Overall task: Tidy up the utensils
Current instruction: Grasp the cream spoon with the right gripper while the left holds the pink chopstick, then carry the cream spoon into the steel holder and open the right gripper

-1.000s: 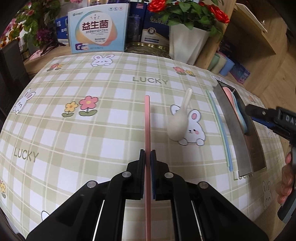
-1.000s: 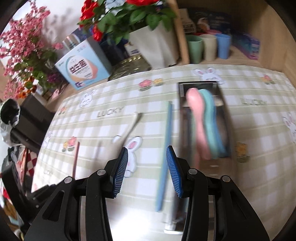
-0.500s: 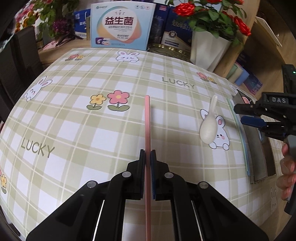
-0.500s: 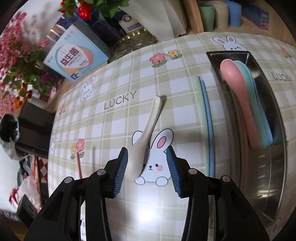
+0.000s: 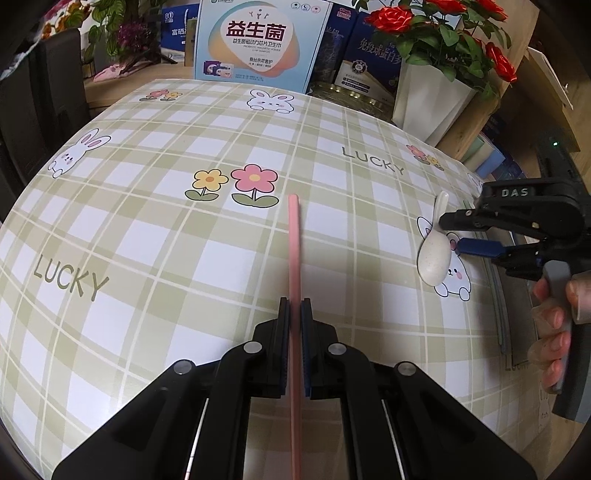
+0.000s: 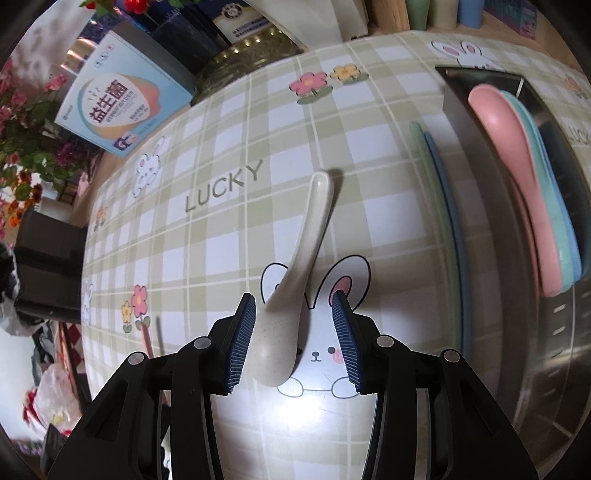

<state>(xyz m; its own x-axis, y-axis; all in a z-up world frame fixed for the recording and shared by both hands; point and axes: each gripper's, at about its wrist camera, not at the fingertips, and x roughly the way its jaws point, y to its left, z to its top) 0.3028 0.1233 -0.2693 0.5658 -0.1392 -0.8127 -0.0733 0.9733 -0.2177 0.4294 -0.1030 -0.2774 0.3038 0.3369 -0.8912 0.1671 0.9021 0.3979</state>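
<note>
Right hand-held gripper (image 6: 295,336) astride white spoon (image 6: 291,295)

A checked tablecloth (image 6: 221,236) carries a cream spoon (image 6: 295,280), two chopsticks (image 6: 443,229) and a steel tray (image 6: 517,369)

Home dining or living room, by the look of it. Table under a checked tablecloth (image 5: 155,236) printed with rabbits, flowers and "LUCKY". Behind it a white pot of red roses (image 5: 428,99), boxed health products (image 5: 255,40), pink flowers (image 6: 22,110). Wooden shelf with cups (image 6: 443,13) in green, cream and blue. Metal tray (image 6: 524,332) with plastic spoons (image 6: 517,166).
</note>
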